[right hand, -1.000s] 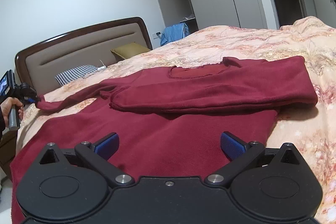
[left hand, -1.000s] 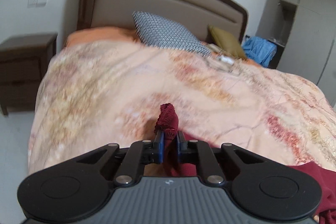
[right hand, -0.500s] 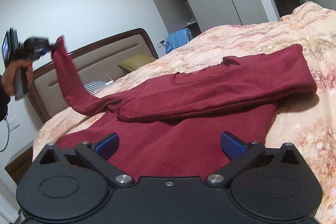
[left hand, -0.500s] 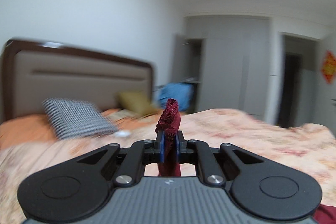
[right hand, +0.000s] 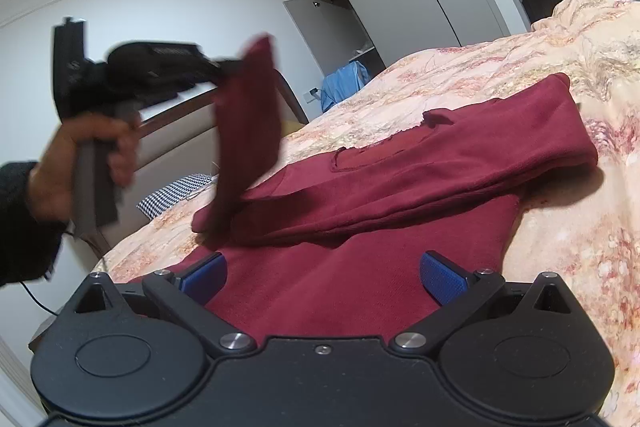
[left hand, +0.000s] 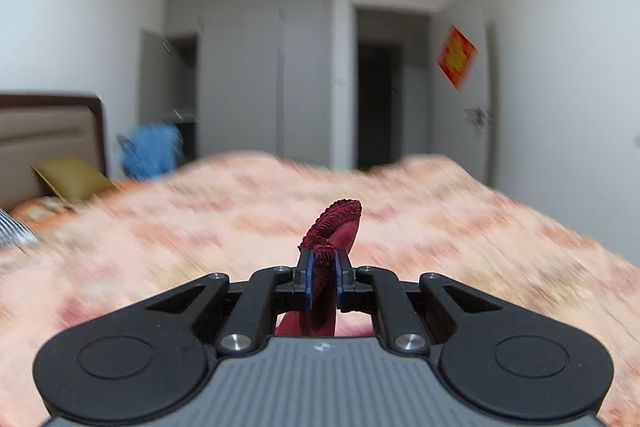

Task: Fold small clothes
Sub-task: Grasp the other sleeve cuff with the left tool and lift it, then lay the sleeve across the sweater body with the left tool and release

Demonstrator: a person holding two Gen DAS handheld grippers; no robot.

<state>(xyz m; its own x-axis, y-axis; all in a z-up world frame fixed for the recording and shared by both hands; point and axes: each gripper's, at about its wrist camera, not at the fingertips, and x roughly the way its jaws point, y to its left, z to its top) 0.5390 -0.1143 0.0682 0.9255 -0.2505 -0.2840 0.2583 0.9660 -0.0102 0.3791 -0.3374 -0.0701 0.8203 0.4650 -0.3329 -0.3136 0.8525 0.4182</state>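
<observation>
A dark red sweater (right hand: 360,267) lies flat on the floral bedspread (right hand: 560,247), one sleeve (right hand: 460,155) folded across its chest. My left gripper (left hand: 322,277) is shut on the cuff (left hand: 334,227) of the other sleeve. In the right wrist view that left gripper (right hand: 228,65), held by a hand (right hand: 86,163), lifts the sleeve (right hand: 246,131) high above the bed at the left. My right gripper (right hand: 322,273) hovers open just over the sweater's lower body, nothing between its blue pads (right hand: 442,277).
A brown headboard (left hand: 48,131), an olive pillow (left hand: 70,177) and a checked pillow (right hand: 176,193) sit at the bed's head. Grey wardrobes (left hand: 260,79), a blue garment (left hand: 150,149) and a dark doorway (left hand: 378,103) stand beyond the bed.
My left gripper has swung the sleeve cuff up off the bed and over toward the sweater, turning from the headboard to face the wardrobes. The right gripper has stayed open over the sweater.
</observation>
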